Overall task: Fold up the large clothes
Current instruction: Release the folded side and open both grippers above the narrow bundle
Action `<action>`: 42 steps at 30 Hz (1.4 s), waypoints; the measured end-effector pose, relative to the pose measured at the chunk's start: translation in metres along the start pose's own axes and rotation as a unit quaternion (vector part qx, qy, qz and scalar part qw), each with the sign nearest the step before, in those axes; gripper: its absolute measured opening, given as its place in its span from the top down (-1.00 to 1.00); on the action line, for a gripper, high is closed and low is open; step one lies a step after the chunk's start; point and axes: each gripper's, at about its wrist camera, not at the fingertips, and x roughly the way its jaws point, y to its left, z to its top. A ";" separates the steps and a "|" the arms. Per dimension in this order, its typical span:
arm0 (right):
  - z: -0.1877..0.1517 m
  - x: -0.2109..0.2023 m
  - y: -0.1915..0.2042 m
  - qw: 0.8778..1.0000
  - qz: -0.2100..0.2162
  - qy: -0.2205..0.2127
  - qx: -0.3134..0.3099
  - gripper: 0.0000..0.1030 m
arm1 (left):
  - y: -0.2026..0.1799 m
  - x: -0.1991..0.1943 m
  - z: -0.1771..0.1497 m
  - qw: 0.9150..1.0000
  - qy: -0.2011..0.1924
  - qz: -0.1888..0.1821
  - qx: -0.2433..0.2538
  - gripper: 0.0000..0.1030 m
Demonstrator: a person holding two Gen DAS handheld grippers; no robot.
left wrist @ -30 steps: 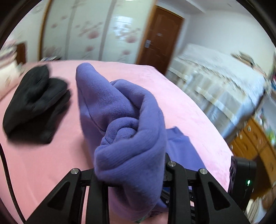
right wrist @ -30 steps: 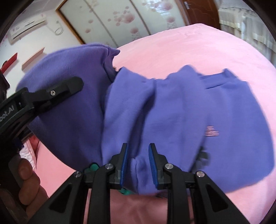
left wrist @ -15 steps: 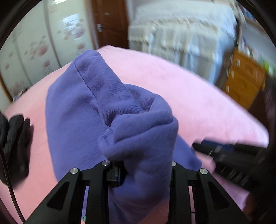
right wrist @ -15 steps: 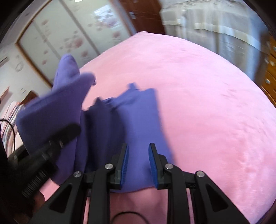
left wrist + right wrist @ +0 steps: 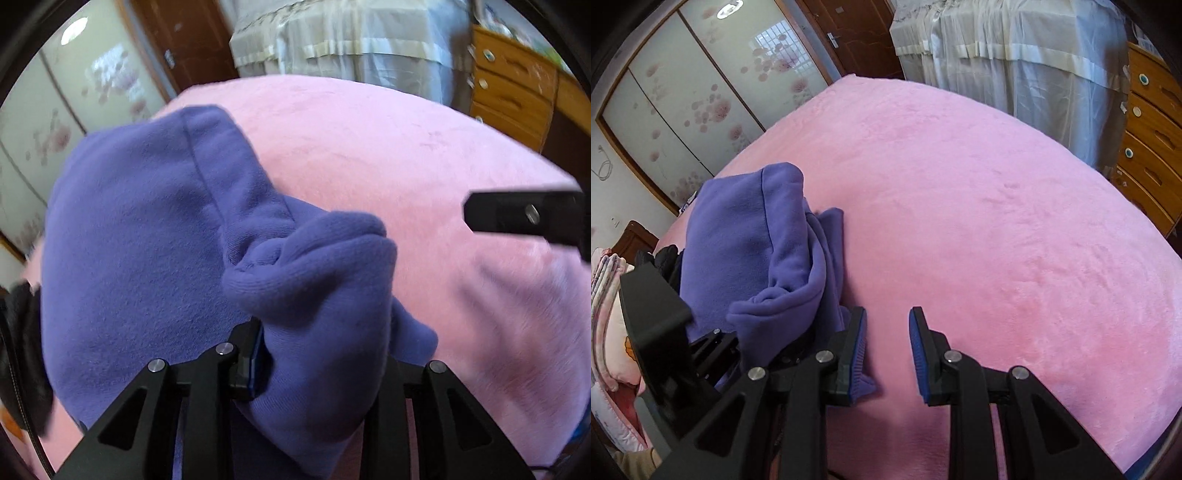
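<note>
A: Where is the purple sweatshirt (image 5: 140, 236)?

B: Bunched near the bed's left edge on the pink bed cover (image 5: 997, 221), one thick fold clamped in the left gripper (image 5: 321, 354).

A: And the right gripper (image 5: 886, 343)?

B: Released, jaws apart and holding nothing, above bare cover just beside the cloth.

A: Progress?

B: Seemingly early: the garment is heaped, not flat, with no neat folds; spreading and folding remain. A black garment (image 5: 665, 258) lies behind it.

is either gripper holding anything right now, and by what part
The left gripper clamps a bunched fold of the purple garment. The right gripper is open, holding nothing.
</note>
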 end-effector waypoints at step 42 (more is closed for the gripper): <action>0.037 0.025 0.134 0.981 0.014 0.118 -0.153 -0.09 | 0.240 -0.072 -0.082 0.928 0.002 -0.081 -0.365 -0.87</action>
